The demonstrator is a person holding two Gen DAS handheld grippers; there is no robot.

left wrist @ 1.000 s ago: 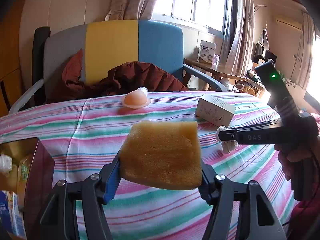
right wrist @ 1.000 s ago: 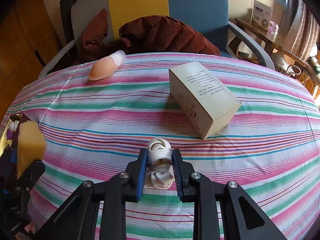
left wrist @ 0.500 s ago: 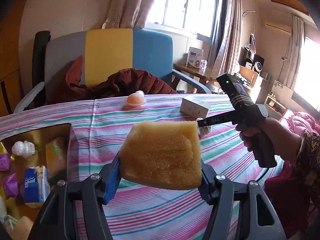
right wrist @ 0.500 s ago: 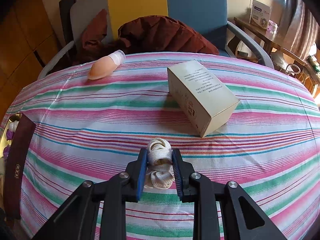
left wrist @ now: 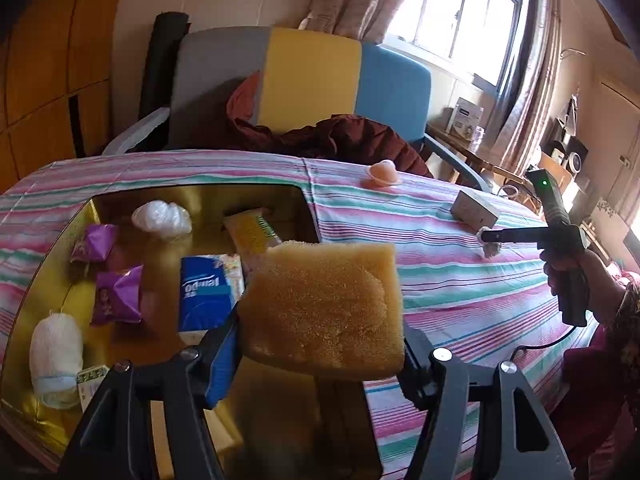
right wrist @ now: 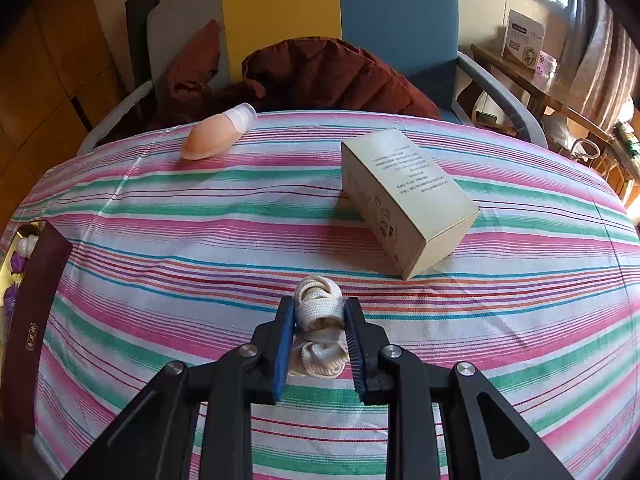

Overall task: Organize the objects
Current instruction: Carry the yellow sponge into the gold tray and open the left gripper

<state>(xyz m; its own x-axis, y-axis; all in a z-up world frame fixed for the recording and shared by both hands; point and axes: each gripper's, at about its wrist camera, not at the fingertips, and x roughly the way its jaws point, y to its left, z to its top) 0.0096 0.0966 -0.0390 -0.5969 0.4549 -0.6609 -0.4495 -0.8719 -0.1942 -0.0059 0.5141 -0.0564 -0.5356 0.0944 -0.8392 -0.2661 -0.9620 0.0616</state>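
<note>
Carrying a yellow-brown sponge (left wrist: 324, 304), the left gripper (left wrist: 320, 344) clamps it by its two side edges, so the block sits crosswise between the blue pads, hanging over the near right corner of a gold-lined box (left wrist: 192, 196) that lies open on the striped tablecloth (left wrist: 460, 292). Inside the box are a blue tissue pack (left wrist: 206, 300), two purple sachets (left wrist: 116, 294), a yellow packet (left wrist: 250, 234), a white bundle (left wrist: 162, 218) and a pale roll (left wrist: 56, 354). To place the sponge well, the person would likely bring it further over the bare gold floor at the near side, lower it until it rests, and only then spread the jaws, since a soft block springs back when let go and could tip over the wall.

The right gripper (right wrist: 320, 328) is clenched on a knot of cream cord (right wrist: 320, 308) resting on the cloth, near a tan carton (right wrist: 408, 200); a peach-coloured capped object (right wrist: 216, 136) lies well beyond it.

Readable writing is scarce: the tissue pack shows large white letters, upside down, resembling "tempo"; the carton carries small printed lines too fine to read; the box's dark outer wall (right wrist: 32, 320) bears small gold marks, illegible
</note>
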